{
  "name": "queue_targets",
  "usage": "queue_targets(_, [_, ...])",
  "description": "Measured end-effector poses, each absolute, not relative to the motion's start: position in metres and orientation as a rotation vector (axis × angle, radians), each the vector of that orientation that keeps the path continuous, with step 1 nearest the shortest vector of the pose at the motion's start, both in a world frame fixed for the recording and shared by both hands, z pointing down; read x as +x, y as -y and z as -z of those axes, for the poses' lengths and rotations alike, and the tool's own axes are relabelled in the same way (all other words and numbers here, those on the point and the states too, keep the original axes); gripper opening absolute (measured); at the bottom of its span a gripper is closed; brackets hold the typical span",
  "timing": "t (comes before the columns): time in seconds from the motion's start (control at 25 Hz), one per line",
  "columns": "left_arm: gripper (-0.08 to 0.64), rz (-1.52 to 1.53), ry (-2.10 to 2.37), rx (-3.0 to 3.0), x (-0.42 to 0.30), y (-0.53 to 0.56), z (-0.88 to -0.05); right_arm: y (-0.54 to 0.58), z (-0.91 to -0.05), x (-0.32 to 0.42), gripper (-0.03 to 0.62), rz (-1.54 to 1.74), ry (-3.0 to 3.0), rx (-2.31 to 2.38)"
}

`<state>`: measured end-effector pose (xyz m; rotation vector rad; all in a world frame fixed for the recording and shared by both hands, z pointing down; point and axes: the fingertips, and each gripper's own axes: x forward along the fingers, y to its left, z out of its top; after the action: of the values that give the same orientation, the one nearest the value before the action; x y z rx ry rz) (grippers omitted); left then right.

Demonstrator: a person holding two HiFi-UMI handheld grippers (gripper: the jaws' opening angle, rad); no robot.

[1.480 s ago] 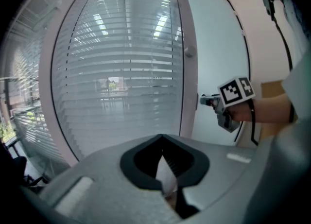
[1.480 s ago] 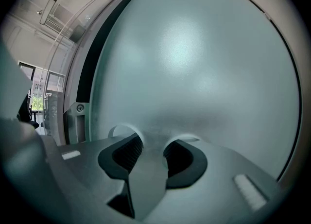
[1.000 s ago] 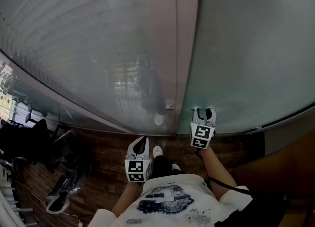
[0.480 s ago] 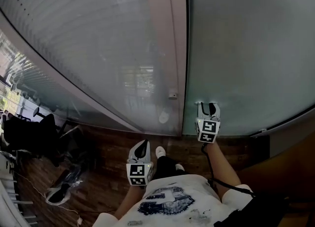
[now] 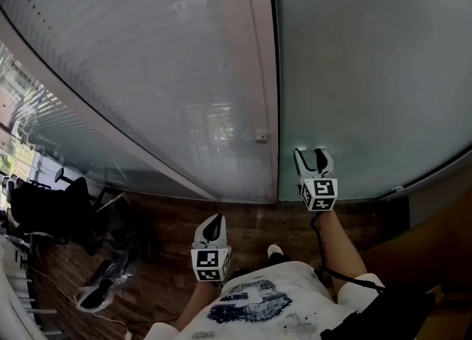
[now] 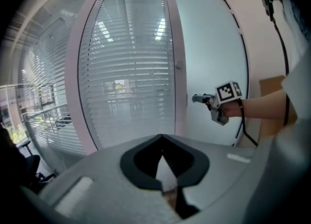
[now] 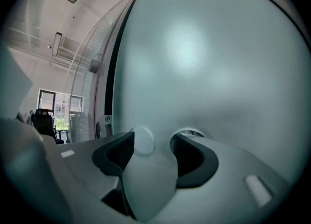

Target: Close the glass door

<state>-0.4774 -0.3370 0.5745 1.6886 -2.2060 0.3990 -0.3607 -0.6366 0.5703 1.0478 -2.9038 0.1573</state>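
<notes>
**Frosted glass door point(image 5: 369, 73): right half of the head view, left edge along the pink frame post point(image 5: 251, 73).**
Only a thin dark seam separates door and post. The right gripper point(image 5: 310, 155) is at the door's lower part; its jaws have just been opening and stand released, with nothing between them. The left gripper point(image 5: 214, 220), lower centre, has clenched, empty jaws. The marker cubes point(image 5: 320, 192) carry square codes and no readable text. An office chair point(image 5: 44, 209) stands lower left on the wood floor point(image 5: 177, 228), well apart.

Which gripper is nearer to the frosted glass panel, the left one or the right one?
Right. The right gripper is at the frosted glass panel, its empty jaws having just been opening. The left gripper is back over the wooden floor.
</notes>
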Motion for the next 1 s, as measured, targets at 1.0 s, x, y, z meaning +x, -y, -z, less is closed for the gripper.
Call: queue_targets(1.0, [0.003,-0.378,2.059,1.986,-0.484,0.239,-0.560,0.449,-0.535,-0.281,0.138,-0.088,2.809,1.303])
